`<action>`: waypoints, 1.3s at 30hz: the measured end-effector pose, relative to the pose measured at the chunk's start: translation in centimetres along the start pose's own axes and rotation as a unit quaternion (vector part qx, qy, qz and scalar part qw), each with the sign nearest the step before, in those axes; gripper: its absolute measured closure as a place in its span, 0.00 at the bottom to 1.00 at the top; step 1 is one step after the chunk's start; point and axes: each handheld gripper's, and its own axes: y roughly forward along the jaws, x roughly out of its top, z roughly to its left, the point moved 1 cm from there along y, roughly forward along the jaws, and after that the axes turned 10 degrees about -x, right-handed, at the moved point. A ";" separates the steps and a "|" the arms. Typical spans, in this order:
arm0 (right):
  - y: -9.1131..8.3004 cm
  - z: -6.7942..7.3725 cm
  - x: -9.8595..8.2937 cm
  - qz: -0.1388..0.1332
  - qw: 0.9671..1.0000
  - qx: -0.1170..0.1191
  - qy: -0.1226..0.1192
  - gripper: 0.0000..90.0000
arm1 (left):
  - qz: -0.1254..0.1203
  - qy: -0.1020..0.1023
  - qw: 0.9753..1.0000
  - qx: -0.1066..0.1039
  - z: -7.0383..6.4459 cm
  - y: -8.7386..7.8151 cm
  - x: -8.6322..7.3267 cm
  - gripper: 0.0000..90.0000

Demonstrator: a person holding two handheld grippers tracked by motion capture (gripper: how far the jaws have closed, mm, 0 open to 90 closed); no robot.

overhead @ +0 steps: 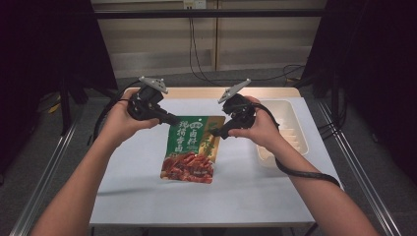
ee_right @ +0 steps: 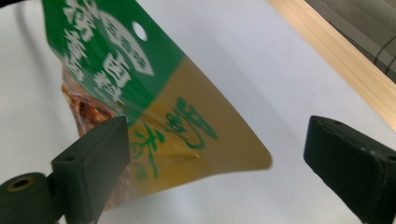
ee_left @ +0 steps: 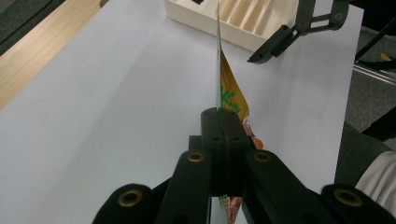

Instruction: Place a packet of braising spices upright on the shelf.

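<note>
with the left tool [ee_left: 223, 122] clamped on the pouch [overhead: 191, 147], the wide-open right tool [ee_right: 215, 154] should close squarely on its free corner.

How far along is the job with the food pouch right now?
Done: the left gripper is shut on the pouch's top corner, holding that edge up off the white table. In hand: the right gripper is open, its jaws either side of the other corner. Left: closing on it; the cream tray sits alongside.
</note>
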 end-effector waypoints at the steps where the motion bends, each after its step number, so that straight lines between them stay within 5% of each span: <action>1: 0.1 0.1 0.1 0.002 1.000 0.008 -0.006 0.09 | -0.002 -0.001 1.000 0.000 0.0 0.0 0.0 1.00; 18: 1.2 1.9 2.4 0.013 0.997 0.045 -0.064 0.25 | -0.002 0.007 1.000 -0.004 -0.4 0.4 0.6 1.00; 27: 1.5 2.1 2.7 0.017 0.996 0.060 -0.058 0.30 | 0.003 0.011 1.000 -0.004 -0.4 0.7 0.9 1.00; 38: 1.5 2.9 3.0 0.035 0.993 0.076 -0.082 0.57 | -0.001 0.016 1.000 -0.011 -0.6 0.6 1.2 1.00; 39: 1.5 3.0 3.2 0.039 0.992 0.081 -0.086 0.67 | 0.001 0.018 1.000 -0.011 -0.6 0.6 1.3 1.00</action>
